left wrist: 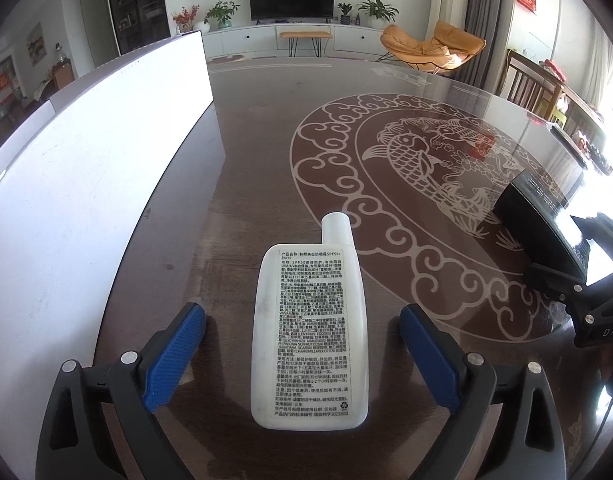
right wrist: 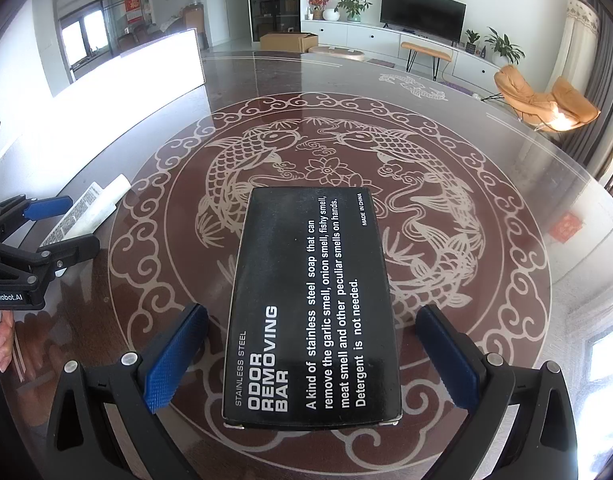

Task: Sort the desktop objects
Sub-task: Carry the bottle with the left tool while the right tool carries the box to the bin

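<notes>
Two open hand-held grippers over a patterned desk (right wrist: 506,184)

The white board (left wrist: 86,168) on the desk fills the left view, only a strip in the right. The black box (right wrist: 310,304) lies flat between the right hand-held gripper's (right wrist: 310,356) spread, untouching pads; the left view crops it. The white bottle (left wrist: 308,320) lies between the left hand-held gripper's (left wrist: 302,344) wide-apart pads, its print illegible.
</notes>
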The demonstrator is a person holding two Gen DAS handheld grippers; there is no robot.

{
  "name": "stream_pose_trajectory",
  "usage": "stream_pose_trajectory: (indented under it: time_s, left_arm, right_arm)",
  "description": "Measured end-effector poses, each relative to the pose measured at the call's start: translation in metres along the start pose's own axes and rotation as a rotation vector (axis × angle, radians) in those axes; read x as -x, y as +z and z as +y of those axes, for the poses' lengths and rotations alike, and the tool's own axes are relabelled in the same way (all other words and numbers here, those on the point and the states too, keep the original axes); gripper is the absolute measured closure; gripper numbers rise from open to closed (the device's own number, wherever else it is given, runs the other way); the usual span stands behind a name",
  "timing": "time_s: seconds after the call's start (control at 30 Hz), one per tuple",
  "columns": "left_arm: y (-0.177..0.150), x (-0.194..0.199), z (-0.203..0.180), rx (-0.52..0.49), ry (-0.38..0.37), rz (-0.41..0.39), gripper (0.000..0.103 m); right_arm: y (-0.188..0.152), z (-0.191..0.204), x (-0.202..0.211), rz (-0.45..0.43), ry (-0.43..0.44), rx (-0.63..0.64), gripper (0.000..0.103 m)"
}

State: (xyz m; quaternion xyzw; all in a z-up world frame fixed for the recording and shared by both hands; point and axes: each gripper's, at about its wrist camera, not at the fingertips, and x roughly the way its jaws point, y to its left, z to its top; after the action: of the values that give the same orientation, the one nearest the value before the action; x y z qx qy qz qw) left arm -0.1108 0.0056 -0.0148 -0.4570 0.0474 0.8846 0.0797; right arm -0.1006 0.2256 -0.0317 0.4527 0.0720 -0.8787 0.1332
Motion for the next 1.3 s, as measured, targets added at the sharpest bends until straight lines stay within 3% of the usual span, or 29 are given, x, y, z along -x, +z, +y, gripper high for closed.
stream_pose_trajectory:
  time_s: [0.37,0.57,0.63,0.67,0.7,0.77,0.87,1.07,1.2,1.3]
  left_arm:
    - [0.0,-0.001,0.002,0.003,-0.01,0.015,0.0]
    - [0.017,-0.008,0.003,-0.03,-0.022,0.096,0.002]
    - [0.01,0.003,0.0,-0.055,-0.035,0.053,0.036]
    - [0.006,0.009,-0.003,-0.069,-0.04,0.037,0.046]
    - [0.001,0.013,-0.004,-0.079,-0.039,0.029,0.051]
    - [-0.009,0.021,-0.002,-0.062,-0.048,0.012,0.052]
    - [-0.021,0.036,0.007,-0.005,-0.072,-0.019,0.052]
    - [-0.024,0.1,0.032,0.111,-0.119,-0.155,0.052]
    - [-0.011,0.158,0.072,0.181,-0.113,-0.269,0.052]
    - [0.0,0.186,0.121,0.247,-0.074,-0.307,0.052]
  right_arm:
    - [0.0,0.0,0.0,0.0,0.0,0.0,0.0]
    - [0.0,-0.001,-0.001,0.0,0.004,0.003,0.0]
    - [0.006,-0.003,-0.002,0.051,0.024,0.032,0.0]
    - [0.01,-0.004,-0.004,0.096,0.037,0.045,0.003]
    - [0.014,-0.007,-0.002,0.123,0.048,0.046,0.02]
    - [0.021,-0.01,0.004,0.134,0.069,0.052,0.043]
    - [0.025,-0.012,0.01,0.176,0.081,0.046,0.044]
    - [0.036,0.005,0.053,0.104,0.101,0.062,0.044]
    - [0.071,0.039,0.077,0.036,0.137,0.086,0.044]
    - [0.113,0.084,0.088,-0.023,0.203,0.131,0.044]
